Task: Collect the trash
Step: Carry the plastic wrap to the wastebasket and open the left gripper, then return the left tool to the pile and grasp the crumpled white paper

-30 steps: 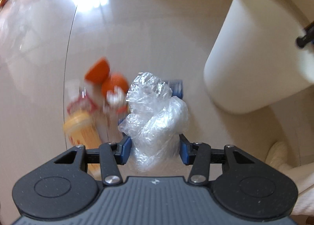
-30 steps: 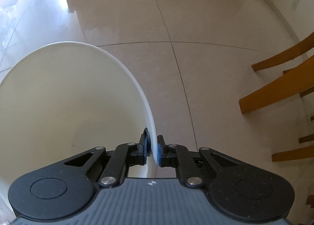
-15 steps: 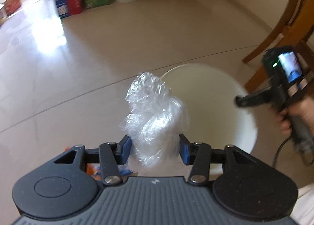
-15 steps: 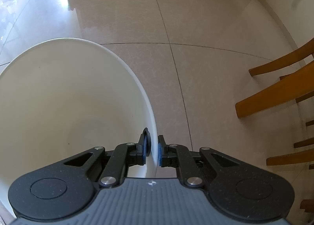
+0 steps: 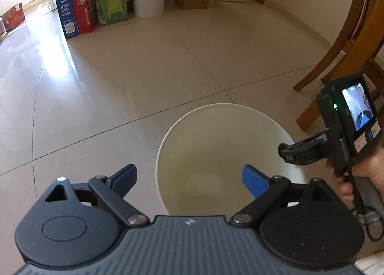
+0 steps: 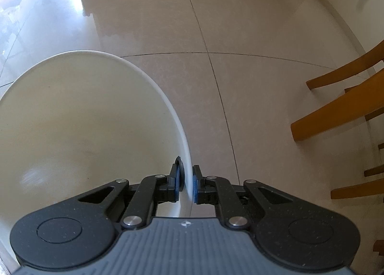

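Crumpled clear plastic gone from just-opened left gripper point(image 5: 189, 179), right gripper point(image 6: 186, 182) pinching white bin point(image 6: 165, 104) rim

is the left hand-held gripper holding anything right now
No, the left hand-held gripper stands wide open above the white bin, with nothing between its blue pads.

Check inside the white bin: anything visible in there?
A pale, crumpled clear plastic wad shows faintly at the bottom of the white bin. The left gripper, whose jaws just opened, covers the near part.

glossy beige tiled floor point(image 5: 148, 63), white bin point(image 5: 216, 116), boxes point(image 5: 72, 13), chair legs point(image 6: 336, 116)
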The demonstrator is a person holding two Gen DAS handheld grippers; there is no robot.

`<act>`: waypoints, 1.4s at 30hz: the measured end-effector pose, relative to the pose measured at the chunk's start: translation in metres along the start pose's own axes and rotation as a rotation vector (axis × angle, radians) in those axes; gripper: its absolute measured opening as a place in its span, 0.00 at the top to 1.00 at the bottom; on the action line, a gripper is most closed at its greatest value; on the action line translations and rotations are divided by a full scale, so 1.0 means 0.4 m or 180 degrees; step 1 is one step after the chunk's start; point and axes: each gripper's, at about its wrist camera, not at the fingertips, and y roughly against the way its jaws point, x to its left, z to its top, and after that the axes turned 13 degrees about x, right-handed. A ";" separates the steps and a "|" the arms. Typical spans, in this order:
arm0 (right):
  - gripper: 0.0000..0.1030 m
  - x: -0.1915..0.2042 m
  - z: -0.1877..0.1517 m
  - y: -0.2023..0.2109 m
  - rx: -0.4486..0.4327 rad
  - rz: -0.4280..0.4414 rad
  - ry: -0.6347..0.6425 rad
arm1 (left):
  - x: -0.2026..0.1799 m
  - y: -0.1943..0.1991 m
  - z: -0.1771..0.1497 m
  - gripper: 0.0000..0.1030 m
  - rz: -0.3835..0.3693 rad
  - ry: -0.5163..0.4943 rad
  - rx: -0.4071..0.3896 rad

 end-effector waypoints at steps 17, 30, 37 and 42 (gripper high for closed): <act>0.88 -0.001 0.006 -0.004 0.0017 -0.0002 -0.0050 | 0.200 -0.053 -0.195 0.06 0.0378 0.0518 0.0302; 0.88 -0.002 0.005 -0.006 0.0012 -0.0001 -0.0064 | 0.319 -0.275 -0.413 0.06 0.0400 0.1236 0.0658; 0.88 0.005 0.000 -0.006 0.0004 -0.0032 -0.0066 | 0.253 -0.379 -0.544 0.06 0.0378 0.1294 0.0633; 0.88 0.007 0.000 -0.005 0.0001 -0.0032 -0.0067 | 0.243 -0.435 -0.595 0.06 0.0385 0.1460 0.0622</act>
